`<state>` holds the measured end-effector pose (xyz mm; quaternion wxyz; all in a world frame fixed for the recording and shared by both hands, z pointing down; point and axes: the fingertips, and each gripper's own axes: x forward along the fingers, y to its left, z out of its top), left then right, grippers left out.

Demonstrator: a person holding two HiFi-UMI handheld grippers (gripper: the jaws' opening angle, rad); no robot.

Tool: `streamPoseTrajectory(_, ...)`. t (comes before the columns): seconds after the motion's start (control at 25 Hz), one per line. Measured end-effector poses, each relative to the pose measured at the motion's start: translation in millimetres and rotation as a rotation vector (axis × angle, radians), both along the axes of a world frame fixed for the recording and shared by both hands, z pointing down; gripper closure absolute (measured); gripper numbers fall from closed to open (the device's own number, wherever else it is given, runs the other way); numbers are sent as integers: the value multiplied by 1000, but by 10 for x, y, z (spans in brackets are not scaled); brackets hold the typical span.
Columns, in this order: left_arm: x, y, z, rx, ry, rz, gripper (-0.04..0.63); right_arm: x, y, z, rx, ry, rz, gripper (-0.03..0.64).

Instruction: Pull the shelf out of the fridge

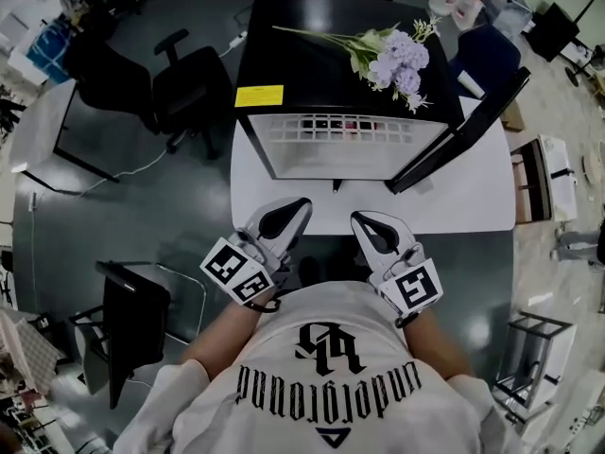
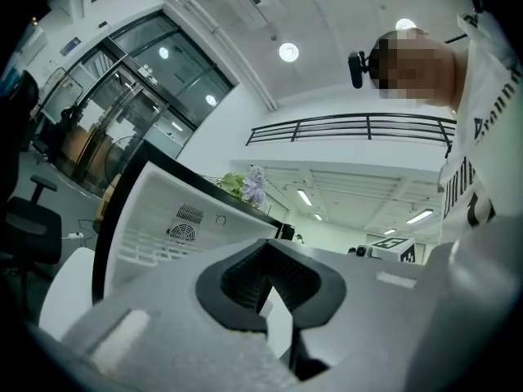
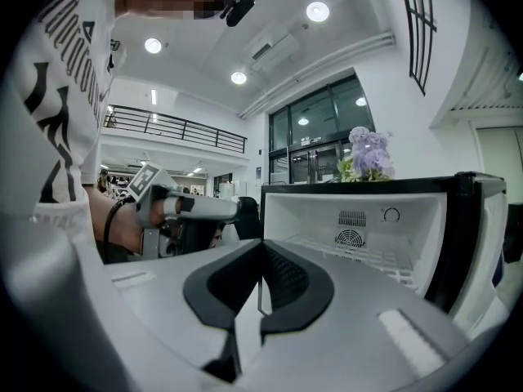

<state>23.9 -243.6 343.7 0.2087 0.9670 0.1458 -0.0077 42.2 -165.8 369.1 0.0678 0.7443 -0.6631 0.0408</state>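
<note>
Already done: the door (image 1: 463,130) of the fridge (image 1: 302,55) stands swung wide toward the table's right edge, so the opening faces the person.
Not yet done: the pull itself, since neither hand-held gripper touches the shelf.
Shelf: the white wire shelf (image 1: 340,128) lies flat inside the fridge and looks fully seated, with its front set back from the opening.
Fridge: it stands on the white table (image 1: 477,206) toward the far edge, about midway between the left and right edges.
Left hand-held gripper: the left hand-held gripper (image 1: 301,204) has its jaws pressed together on nothing. It sits over the table's near edge, pointing at the opening and well short of the shelf.
Right hand-held gripper: the right hand-held gripper (image 1: 359,218) also has its jaws together and empty. It is at the near edge too, near the left one but apart from it.
Left to do, by judgement: nearly everything. A gripper must go into the opening, part its jaws, clamp the shelf's front and draw it toward the near edge until it comes free.
Count of task things: one fridge, one open door, one wire shelf in view, two hand-held grippers.
Count of other things: one bunch of purple flowers (image 1: 392,60) lying on the fridge top, one yellow sticker (image 1: 259,96) at its front left corner, one table.
</note>
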Motion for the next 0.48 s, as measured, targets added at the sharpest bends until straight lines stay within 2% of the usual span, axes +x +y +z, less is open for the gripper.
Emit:
streamPoseTrajectory(0.32,326,-29,170,-93,-22,29,588,365,-72,98,22,-63,46,614)
streamPoseTrajectory(0.48,552,-36,319,-148,-29,30,586,586,-145,236,45,-139,68,614)
